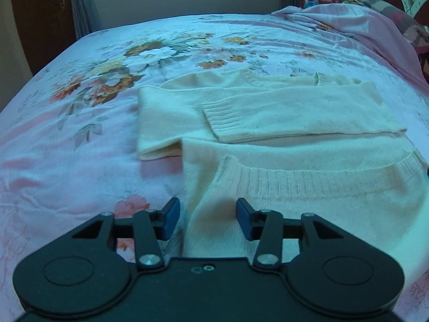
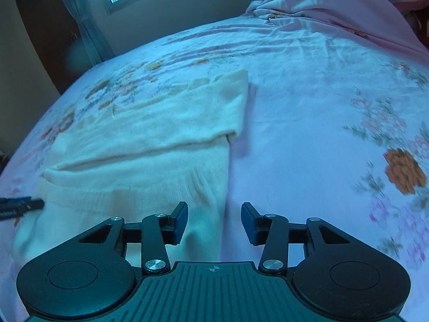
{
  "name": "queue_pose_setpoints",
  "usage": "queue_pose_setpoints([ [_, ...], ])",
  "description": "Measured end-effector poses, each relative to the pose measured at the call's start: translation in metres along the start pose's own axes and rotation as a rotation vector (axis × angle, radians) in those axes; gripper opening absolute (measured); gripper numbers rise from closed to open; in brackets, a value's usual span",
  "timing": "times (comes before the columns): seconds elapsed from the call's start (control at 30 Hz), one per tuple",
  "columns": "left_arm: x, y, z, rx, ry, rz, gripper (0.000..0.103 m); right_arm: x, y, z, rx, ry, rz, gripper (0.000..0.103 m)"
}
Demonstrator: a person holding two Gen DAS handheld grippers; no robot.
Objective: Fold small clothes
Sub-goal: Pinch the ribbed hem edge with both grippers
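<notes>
Folding stage: a cream sweater (image 1: 268, 112) was laid flat on the flowered bedspread (image 1: 80, 134), sleeves crossed over the chest so the hem could be brought up | left gripper (image 1: 207, 218) was held part-open astride the hem's left corner, nothing pinched | right gripper (image 2: 214, 221) was held part-open at the right edge, seemingly empty, view blurred.

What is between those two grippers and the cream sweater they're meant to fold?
Nothing visible. The cream knitted sweater lies partly folded on the floral bedsheet. The left gripper and right gripper are both open right over its near edges, with only fabric beneath. The crumpled pink blanket lies far behind.
</notes>
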State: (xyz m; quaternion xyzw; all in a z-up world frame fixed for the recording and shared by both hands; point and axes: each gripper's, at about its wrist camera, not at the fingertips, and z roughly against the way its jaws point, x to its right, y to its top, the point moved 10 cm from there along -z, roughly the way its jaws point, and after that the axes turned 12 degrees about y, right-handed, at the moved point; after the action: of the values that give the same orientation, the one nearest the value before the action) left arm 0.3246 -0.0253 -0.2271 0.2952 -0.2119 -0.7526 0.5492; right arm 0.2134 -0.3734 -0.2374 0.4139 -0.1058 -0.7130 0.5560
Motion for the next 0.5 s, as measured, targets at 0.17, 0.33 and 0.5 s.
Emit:
queue_pose_setpoints([
  [0.17,0.006,0.0,-0.001,0.014,-0.009,-0.023,0.009,-0.013,0.001,-0.018,-0.061,0.063,0.044,0.017],
  [0.33,0.012,-0.002,0.014,0.046,-0.075,-0.004,0.001,-0.017,0.0,-0.018,-0.071,0.095,0.074,0.011],
  [0.5,0.017,0.0,0.001,0.027,-0.05,-0.018,0.004,-0.016,0.002,-0.027,-0.075,0.084,0.09,0.012],
])
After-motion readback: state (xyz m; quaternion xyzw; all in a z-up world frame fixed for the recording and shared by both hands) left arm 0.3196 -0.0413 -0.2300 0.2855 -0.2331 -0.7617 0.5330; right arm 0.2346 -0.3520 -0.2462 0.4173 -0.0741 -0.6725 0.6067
